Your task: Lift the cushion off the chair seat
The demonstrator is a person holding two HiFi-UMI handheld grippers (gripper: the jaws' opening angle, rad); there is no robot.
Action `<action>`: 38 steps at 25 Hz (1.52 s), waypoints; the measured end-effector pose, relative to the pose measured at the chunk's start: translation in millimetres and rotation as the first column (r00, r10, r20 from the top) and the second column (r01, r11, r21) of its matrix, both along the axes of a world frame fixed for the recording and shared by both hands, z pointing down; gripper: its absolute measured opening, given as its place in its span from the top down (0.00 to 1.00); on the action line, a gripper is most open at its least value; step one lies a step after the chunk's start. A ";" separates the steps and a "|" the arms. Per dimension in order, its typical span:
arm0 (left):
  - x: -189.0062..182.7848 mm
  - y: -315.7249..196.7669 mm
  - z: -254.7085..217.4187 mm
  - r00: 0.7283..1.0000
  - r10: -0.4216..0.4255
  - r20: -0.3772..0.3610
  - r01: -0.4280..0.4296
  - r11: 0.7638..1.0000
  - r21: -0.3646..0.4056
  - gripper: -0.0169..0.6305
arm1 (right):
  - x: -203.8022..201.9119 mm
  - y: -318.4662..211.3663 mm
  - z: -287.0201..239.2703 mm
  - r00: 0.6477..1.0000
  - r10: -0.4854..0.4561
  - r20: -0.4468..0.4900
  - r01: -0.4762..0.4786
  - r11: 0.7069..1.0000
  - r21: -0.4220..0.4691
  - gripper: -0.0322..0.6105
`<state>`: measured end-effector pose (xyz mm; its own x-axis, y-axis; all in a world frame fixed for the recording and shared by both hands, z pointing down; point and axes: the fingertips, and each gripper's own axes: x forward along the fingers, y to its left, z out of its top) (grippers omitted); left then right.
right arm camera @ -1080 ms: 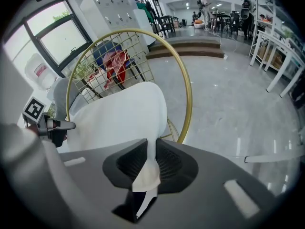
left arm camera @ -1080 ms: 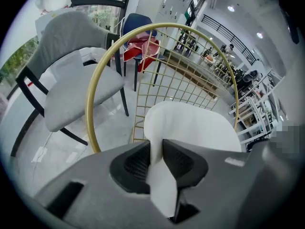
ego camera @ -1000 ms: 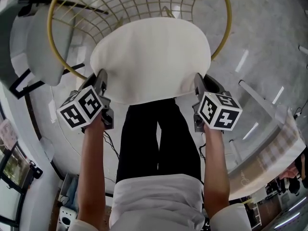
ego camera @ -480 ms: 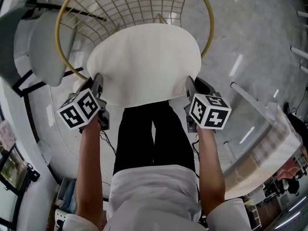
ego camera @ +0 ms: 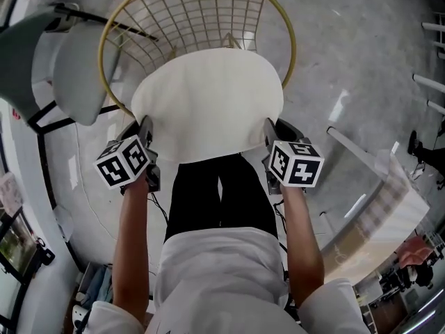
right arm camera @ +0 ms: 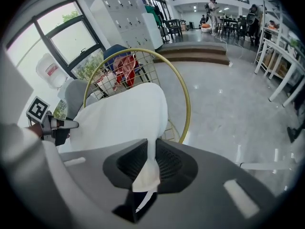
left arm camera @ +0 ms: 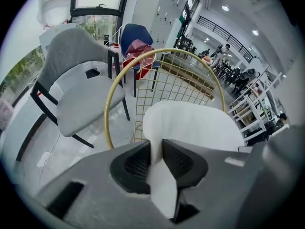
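- the white cushion [ego camera: 207, 103] is mid-frame in the head view, over the gold wire chair [ego camera: 197, 12]. it is held at its two near corners, i judge so that it comes up level.
- the left gripper [left arm camera: 156, 149] is pinched onto the cushion's edge, and the right gripper [right arm camera: 151, 151] squeezes a fold of it.
- the cushion hides the seat, so i cannot tell whether its far edge is clear of the wire.
- the grey chair [ego camera: 76, 75] at upper left is cut off.
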<state>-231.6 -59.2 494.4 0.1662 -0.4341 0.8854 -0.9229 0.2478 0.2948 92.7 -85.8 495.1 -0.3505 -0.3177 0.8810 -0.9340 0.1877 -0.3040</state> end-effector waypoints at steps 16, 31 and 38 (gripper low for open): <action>6.2 12.2 -52.1 1.000 0.001 -0.001 -0.001 0.999 0.039 0.85 | 8.0 8.6 -51.9 1.000 0.003 0.020 -0.003 0.999 0.034 0.86; 14.1 38.6 -94.8 1.000 -0.003 -0.017 0.005 0.996 0.085 0.85 | 16.9 33.4 -98.0 0.999 -0.008 0.045 0.005 0.998 0.070 0.86; 19.7 54.7 -121.2 1.000 -0.013 -0.021 0.016 0.992 0.122 0.85 | 22.3 44.5 -124.7 0.998 -0.023 0.058 0.017 0.994 0.109 0.86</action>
